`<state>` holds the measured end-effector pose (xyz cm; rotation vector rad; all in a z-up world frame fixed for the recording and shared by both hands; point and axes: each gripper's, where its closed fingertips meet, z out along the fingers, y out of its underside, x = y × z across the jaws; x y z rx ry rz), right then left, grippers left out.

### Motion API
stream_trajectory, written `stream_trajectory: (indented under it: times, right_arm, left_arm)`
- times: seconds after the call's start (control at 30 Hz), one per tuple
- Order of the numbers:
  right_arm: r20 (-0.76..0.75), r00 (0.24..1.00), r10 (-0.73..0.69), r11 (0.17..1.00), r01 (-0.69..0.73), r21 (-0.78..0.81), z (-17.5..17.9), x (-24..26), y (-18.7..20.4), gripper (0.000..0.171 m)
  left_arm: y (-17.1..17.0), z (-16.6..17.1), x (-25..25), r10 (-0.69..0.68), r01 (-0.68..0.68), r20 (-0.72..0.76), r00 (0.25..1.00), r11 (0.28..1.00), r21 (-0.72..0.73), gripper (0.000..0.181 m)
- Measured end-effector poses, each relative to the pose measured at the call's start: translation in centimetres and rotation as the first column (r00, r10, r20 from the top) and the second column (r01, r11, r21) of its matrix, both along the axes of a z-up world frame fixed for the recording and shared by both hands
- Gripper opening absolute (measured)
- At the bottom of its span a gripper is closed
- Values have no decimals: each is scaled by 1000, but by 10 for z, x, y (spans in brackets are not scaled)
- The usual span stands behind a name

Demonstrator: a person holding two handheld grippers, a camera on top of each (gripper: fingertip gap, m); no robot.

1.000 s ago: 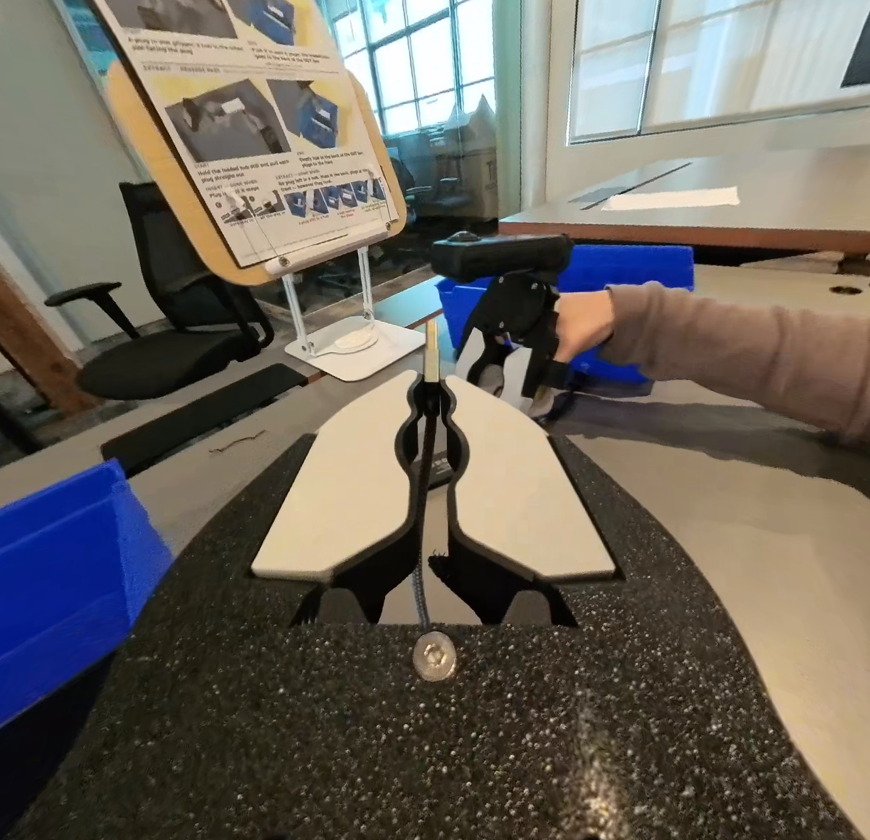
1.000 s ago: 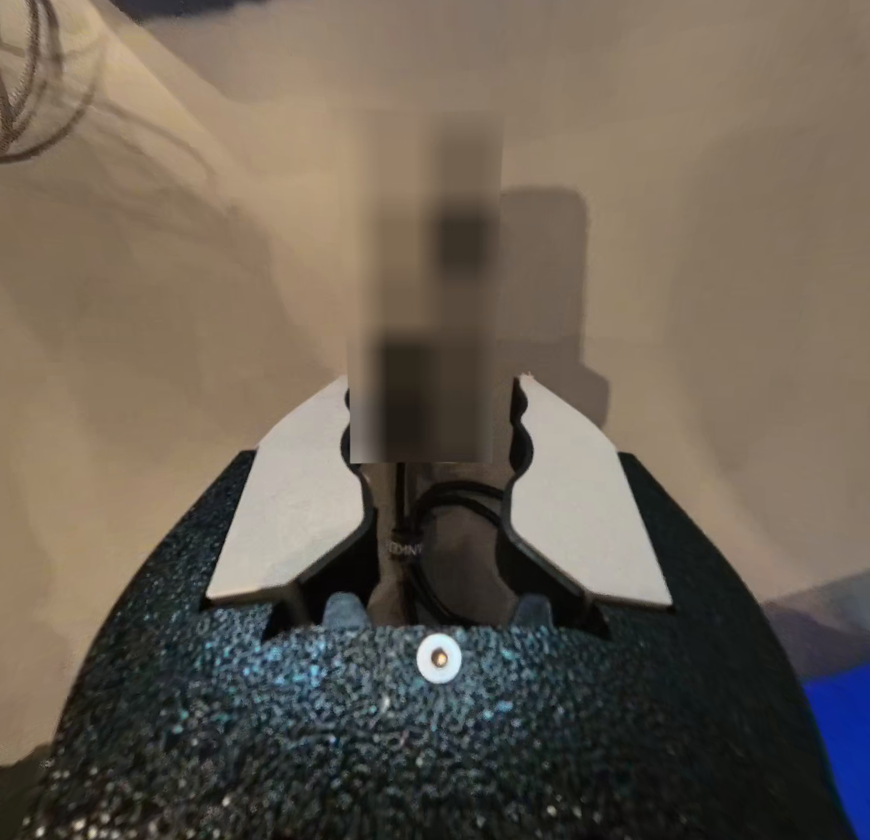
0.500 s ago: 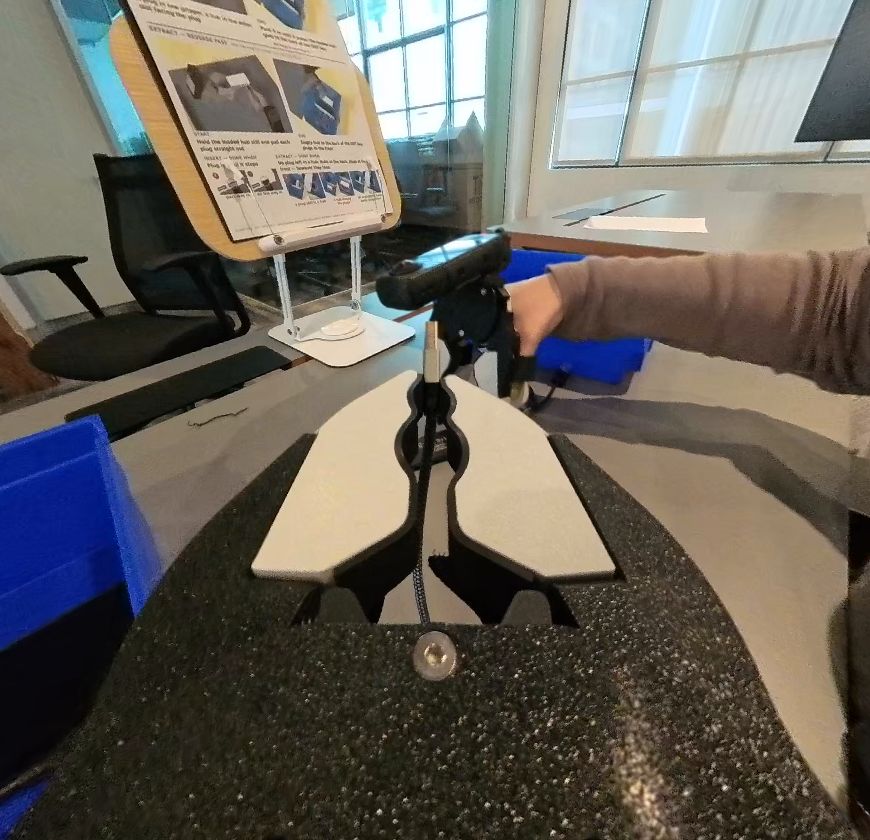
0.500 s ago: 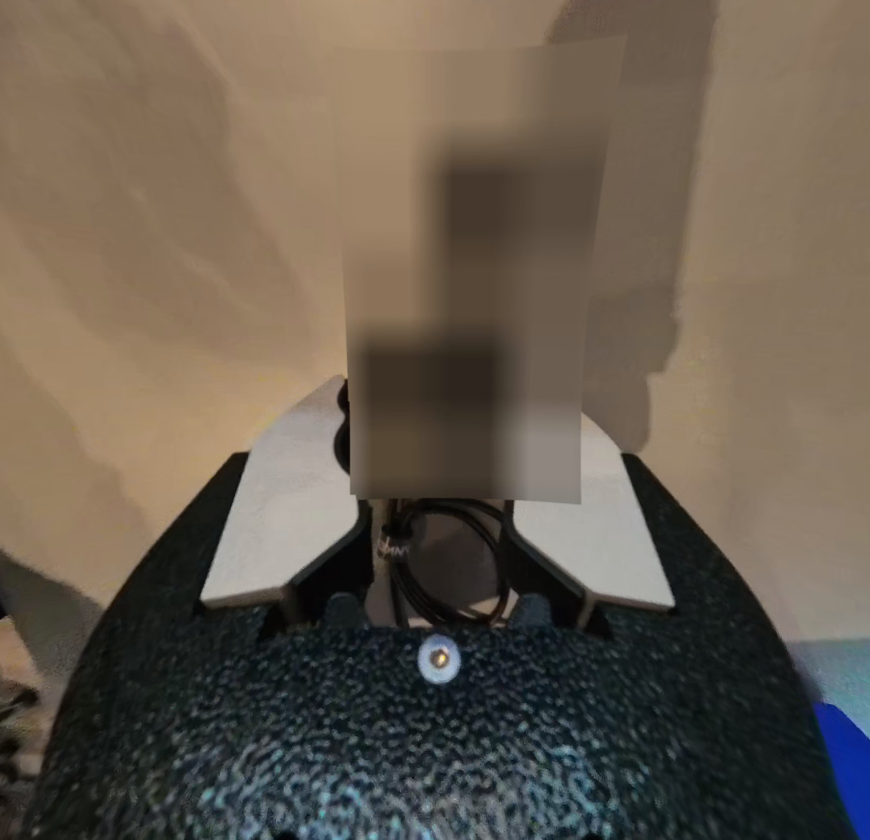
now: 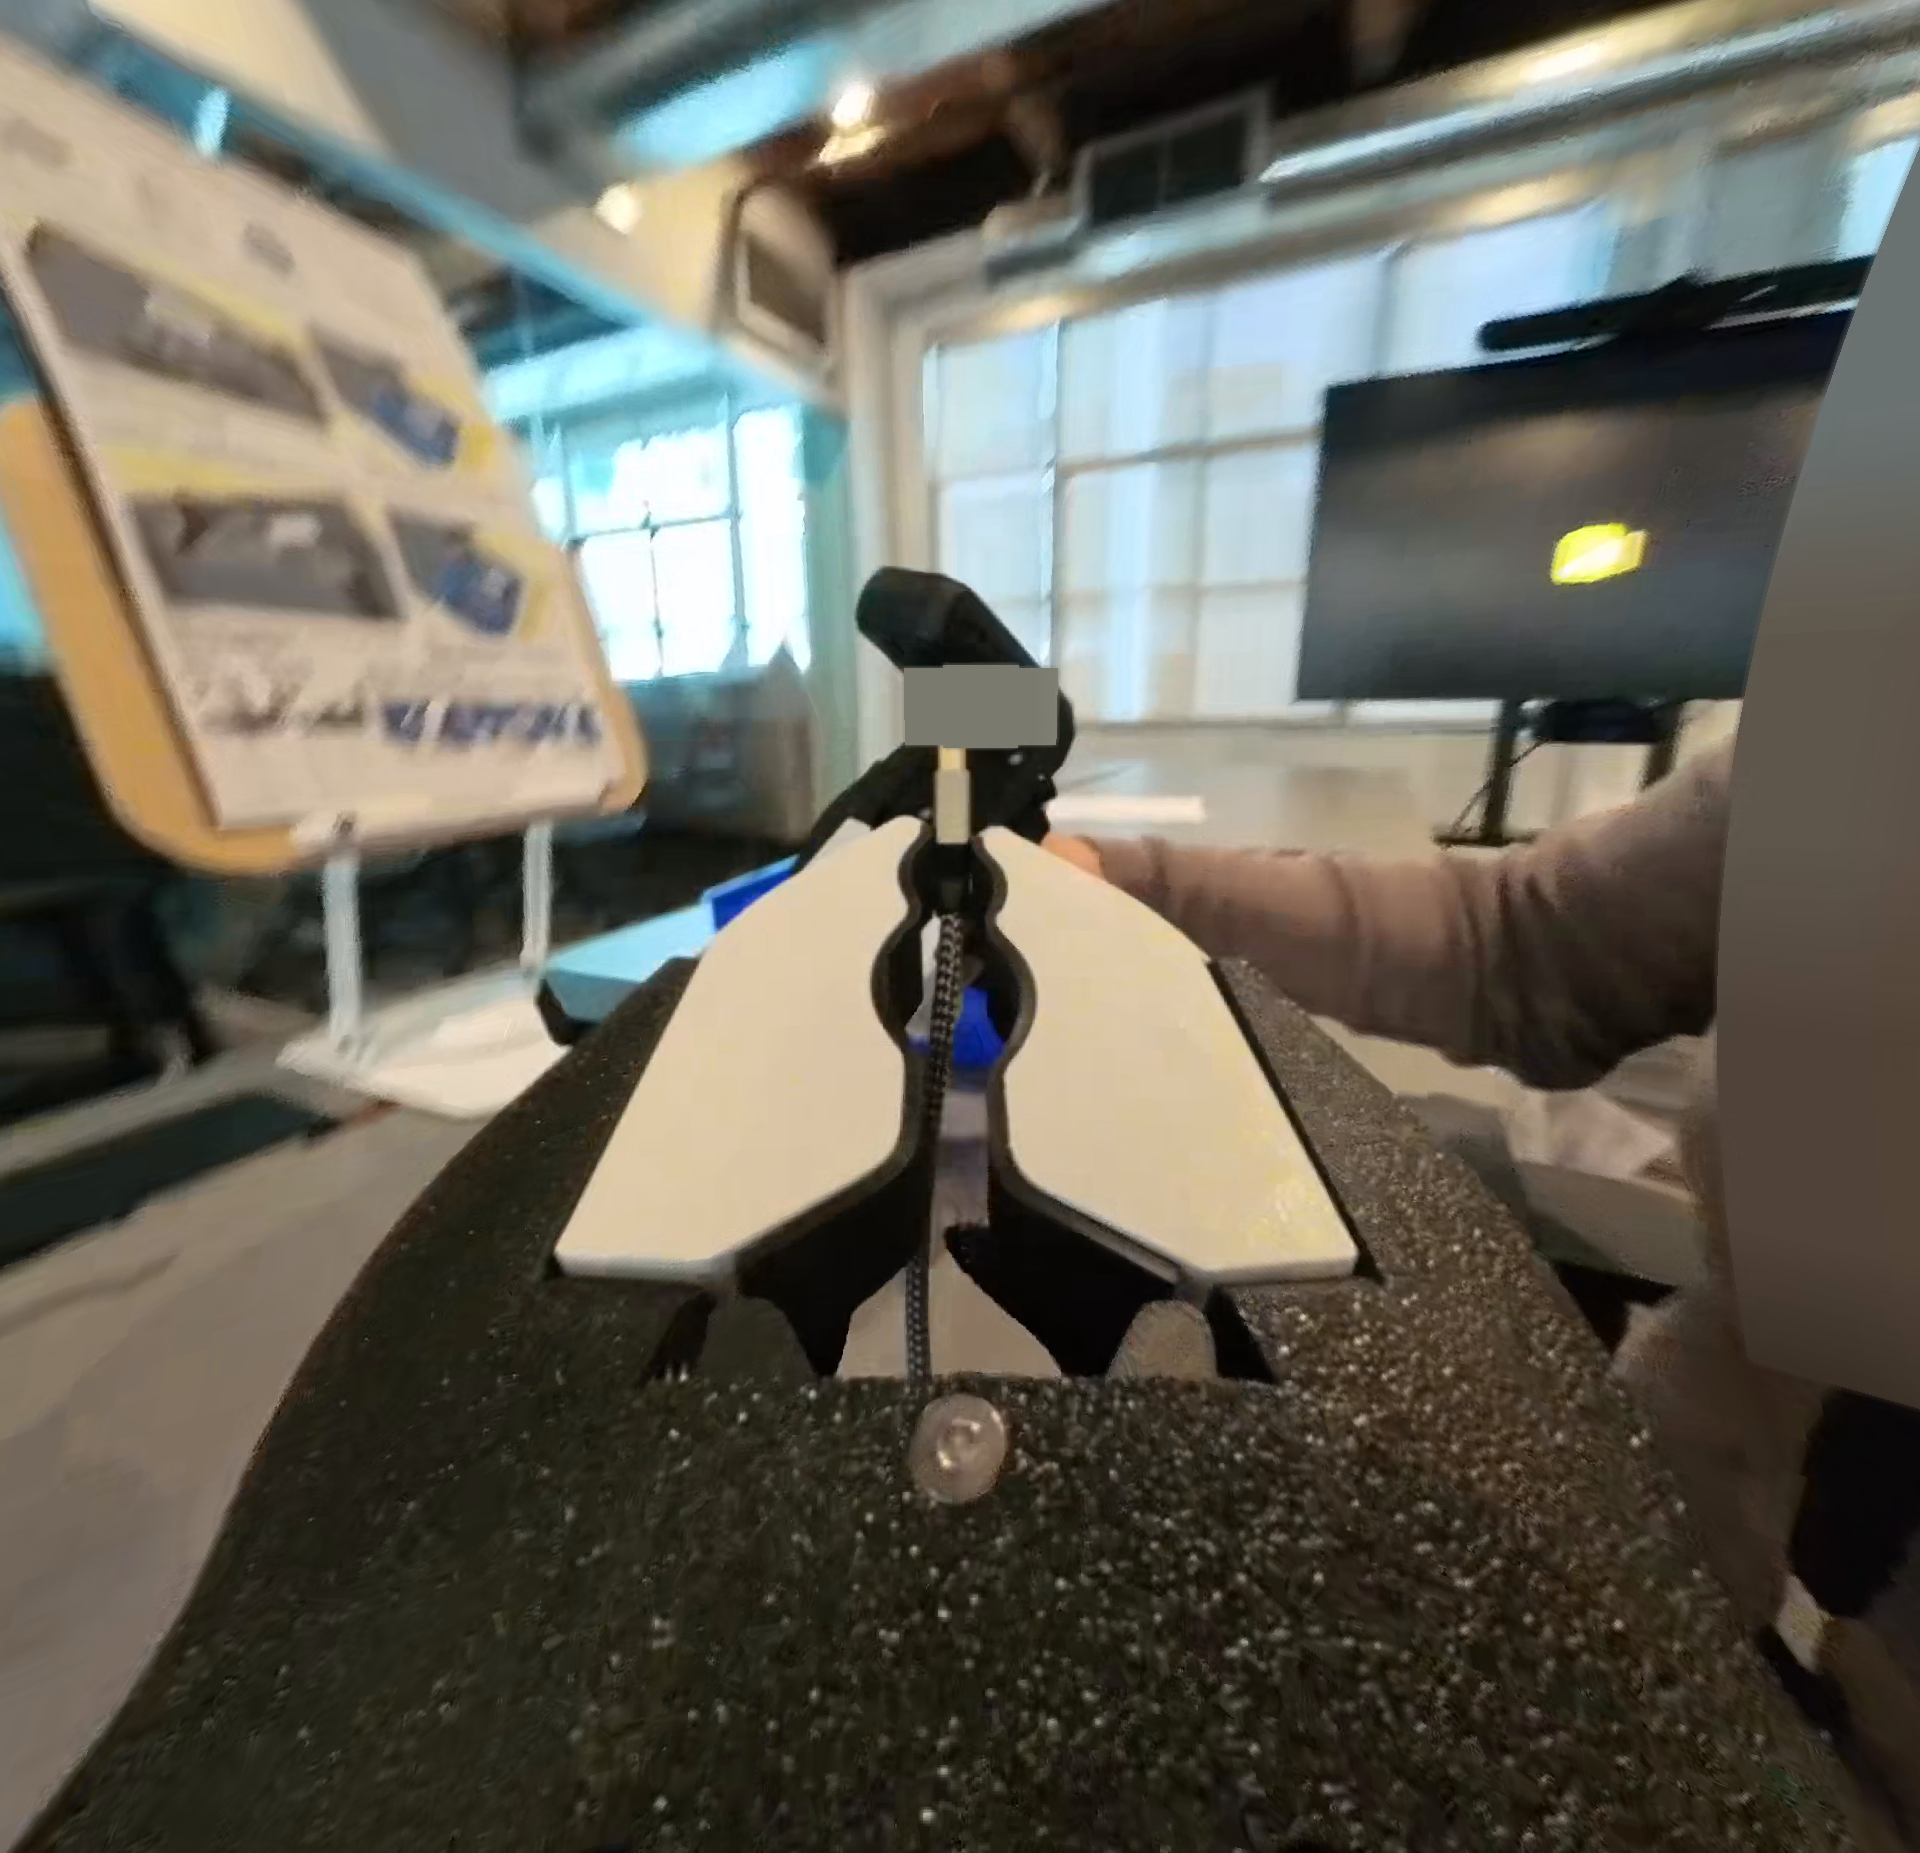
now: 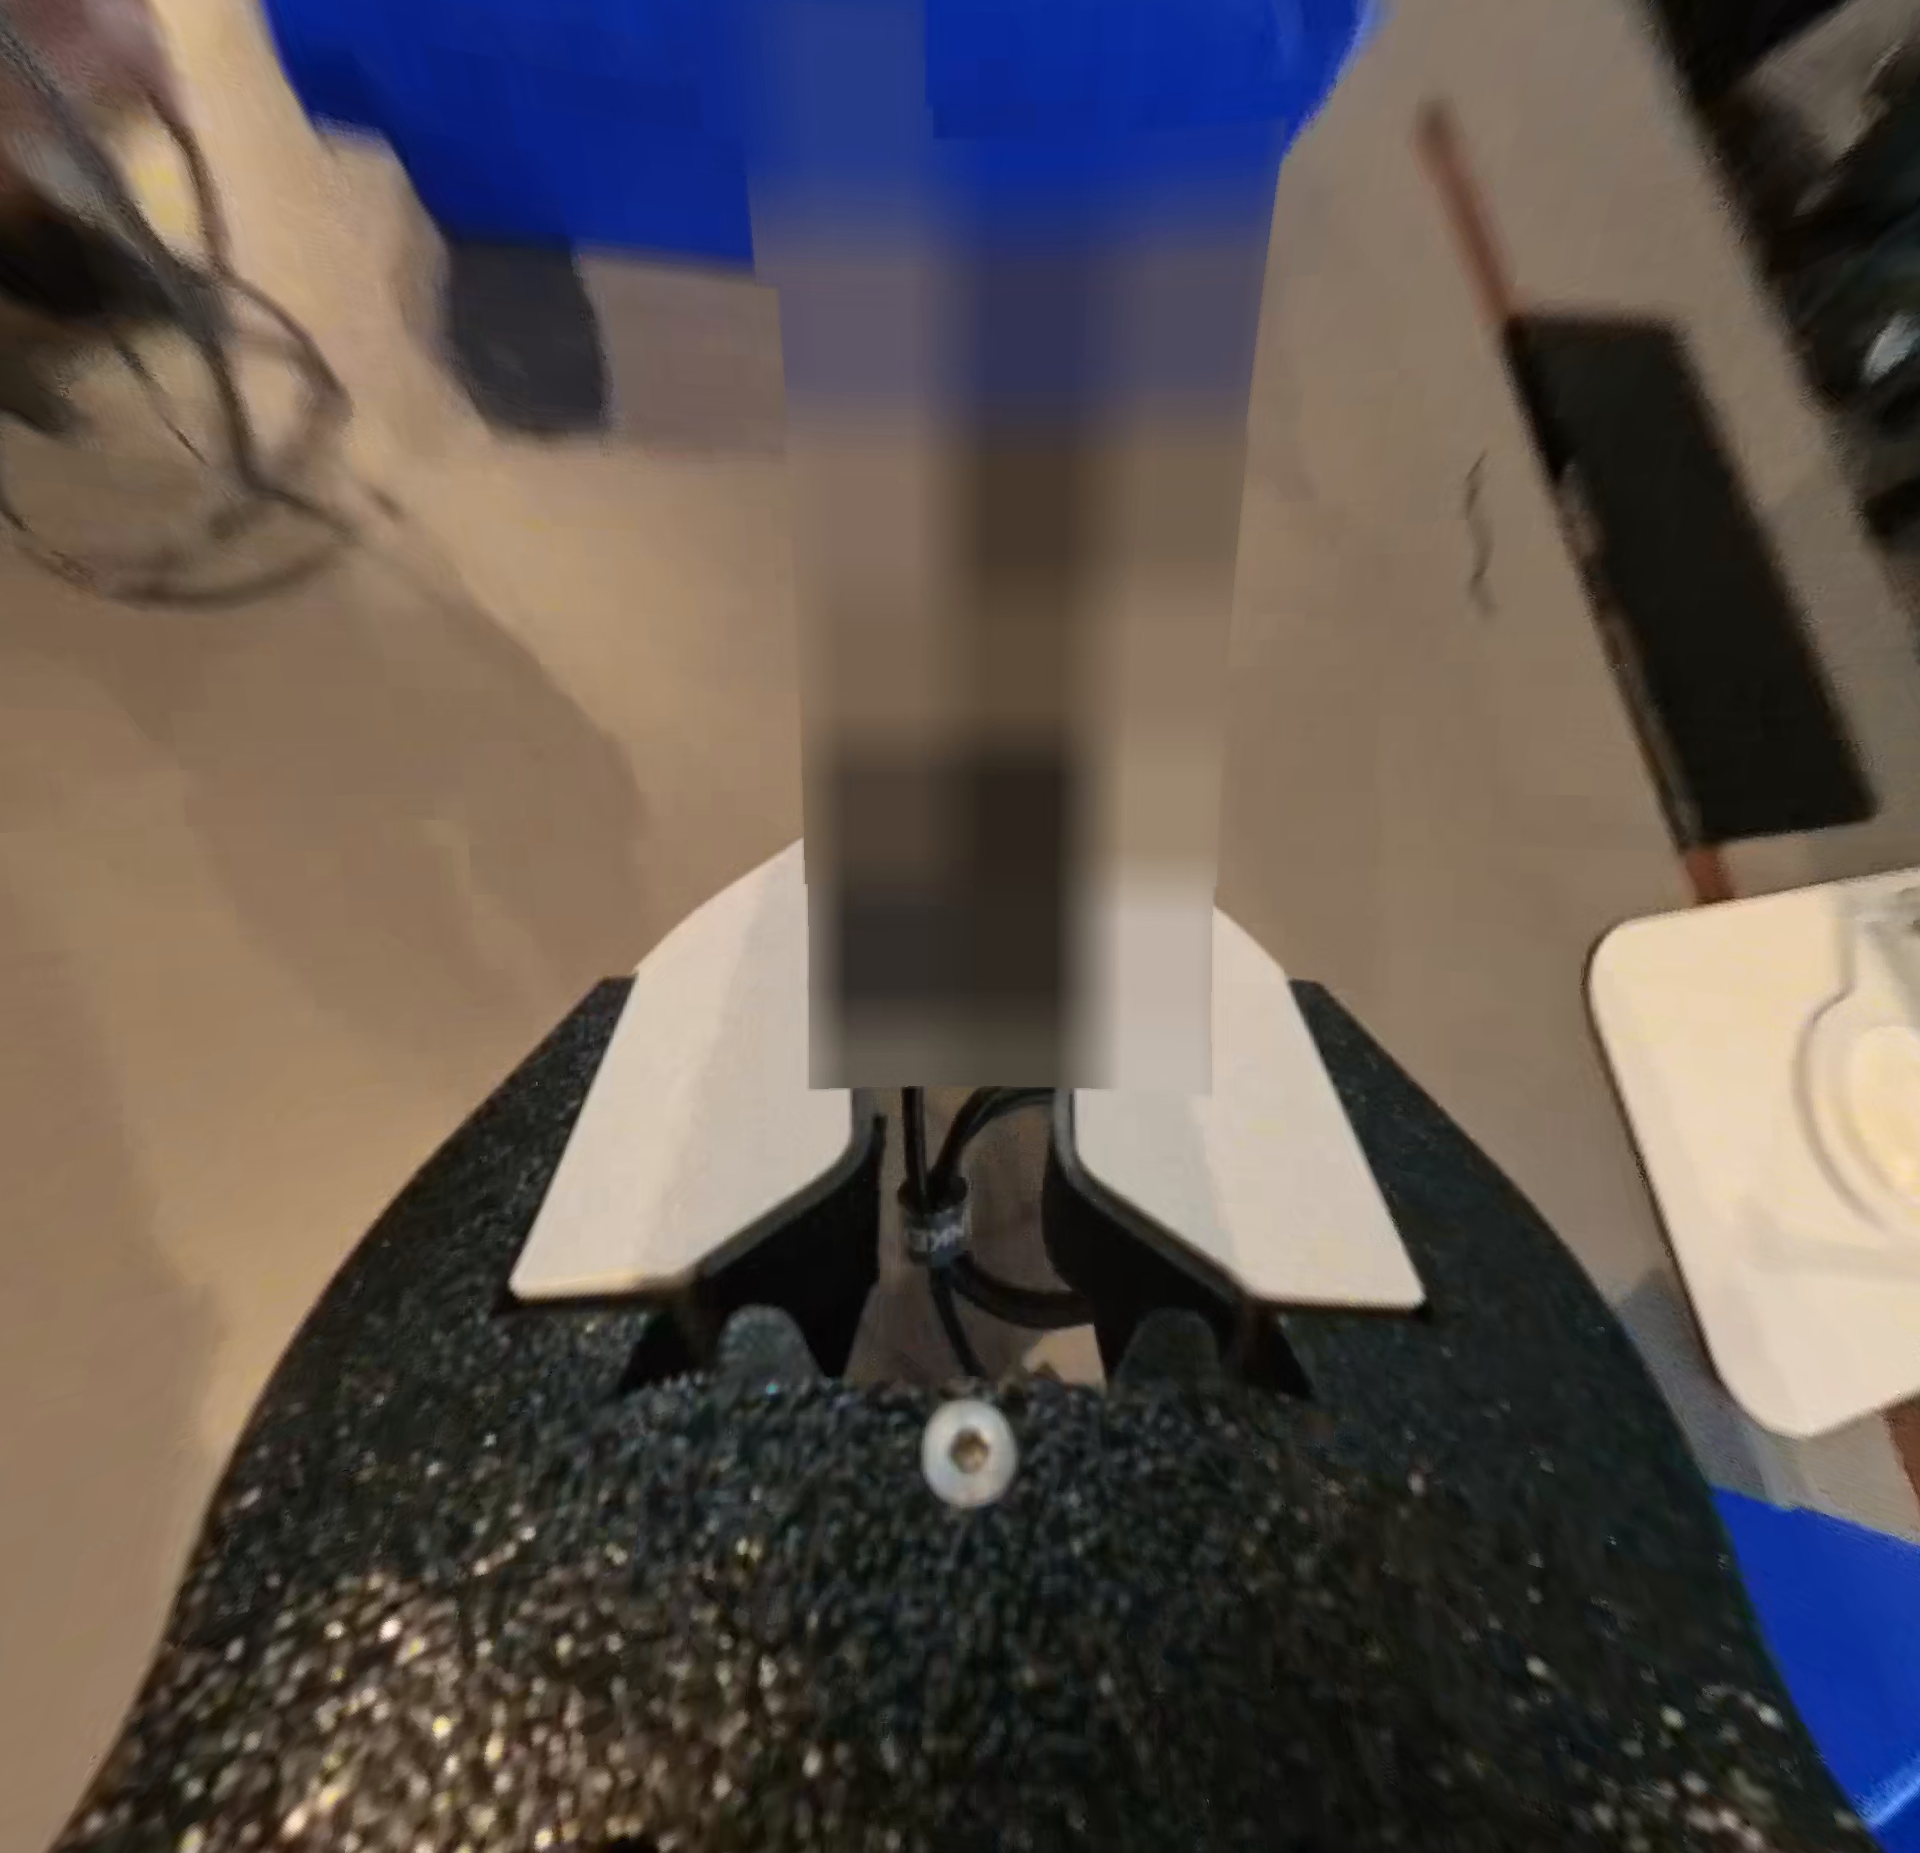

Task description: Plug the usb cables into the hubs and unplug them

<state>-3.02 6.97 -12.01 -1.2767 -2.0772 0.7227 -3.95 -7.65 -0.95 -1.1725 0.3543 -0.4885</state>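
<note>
Windows and a dark screen (image 5: 1548, 536) back the scene as the left gripper (image 5: 951, 847), pinched shut on a braided cable (image 5: 935, 1034), aims its plug (image 5: 951, 804) straight ahead at the right gripper (image 5: 951, 764); that gripper (image 6: 1008, 993) appears shut on a masked object, probably the hub, over a tan table (image 6: 364, 764)

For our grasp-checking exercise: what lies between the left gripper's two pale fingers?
A braided usb cable runs up the gap, its metal plug poking past the tips; the left gripper is clamped on it. The left wrist view shows this.
</note>
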Motion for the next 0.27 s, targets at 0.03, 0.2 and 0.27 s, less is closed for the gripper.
stream_trajectory:
  times: [0.03, 0.2, 0.27]
  right_arm:
    - [-74, 997, 15, 1000, -17, -25, 18, 1, -9, 34]
    - [-258, 962, 93, 970, -146, -195, 80, 15, -46, 34]
    - [-286, 952, 106, 958, -175, -228, 91, 19, -52, 34]
  left_arm:
    - [-6, 5, 4, -24, 24, -4, 1000, 999, 43, 6]
    - [-16, 14, 13, -78, 79, -16, 997, 991, 111, 6]
    - [-22, 19, 20, -107, 110, -29, 994, 982, 156, 6]
